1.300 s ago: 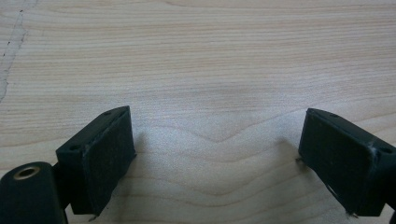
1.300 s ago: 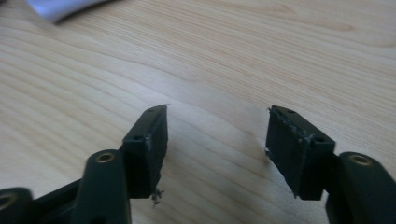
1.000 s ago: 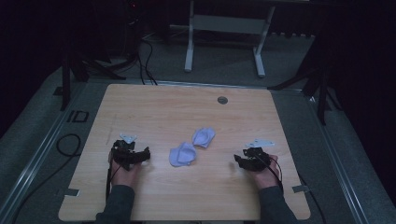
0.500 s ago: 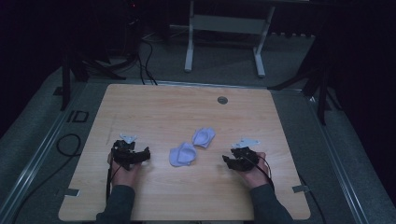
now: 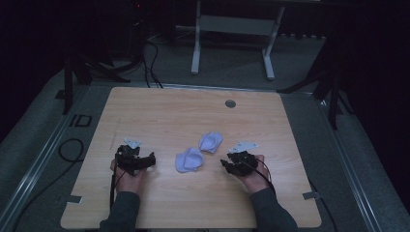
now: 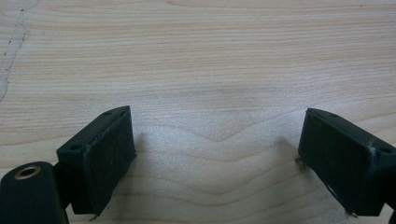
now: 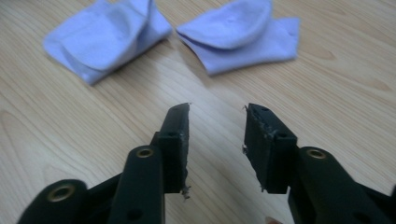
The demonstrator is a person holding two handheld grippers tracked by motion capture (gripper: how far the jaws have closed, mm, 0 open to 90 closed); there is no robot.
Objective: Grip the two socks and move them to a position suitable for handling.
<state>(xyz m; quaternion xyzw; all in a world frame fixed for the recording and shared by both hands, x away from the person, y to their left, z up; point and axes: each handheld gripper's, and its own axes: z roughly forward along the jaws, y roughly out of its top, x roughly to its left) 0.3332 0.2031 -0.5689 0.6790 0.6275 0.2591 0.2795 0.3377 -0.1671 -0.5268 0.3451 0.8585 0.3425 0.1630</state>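
High view: two folded socks between a wide left gripper and a narrowing right one

High view first, taking the round grommet near the far edge of the wooden table as the landmark. Well to the near left of it, the left gripper lies low over the wood in the person's left hand. In the left gripper view its jaws stand wide apart with bare tabletop between them and nothing in their hold.

Nearer than the grommet and slightly left of it lies the left sock, a pale lilac folded bundle. Just beside it, almost straight toward the person from the grommet, lies the right sock, close to the first; whether the two touch I cannot tell.

Near and a little right of the grommet sits the right gripper, held in the right hand and aimed toward the socks. Its jaws have just been closing; in the right gripper view a clear gap of bare wood shows between the pads, and both socks lie ahead, apart from the tips.
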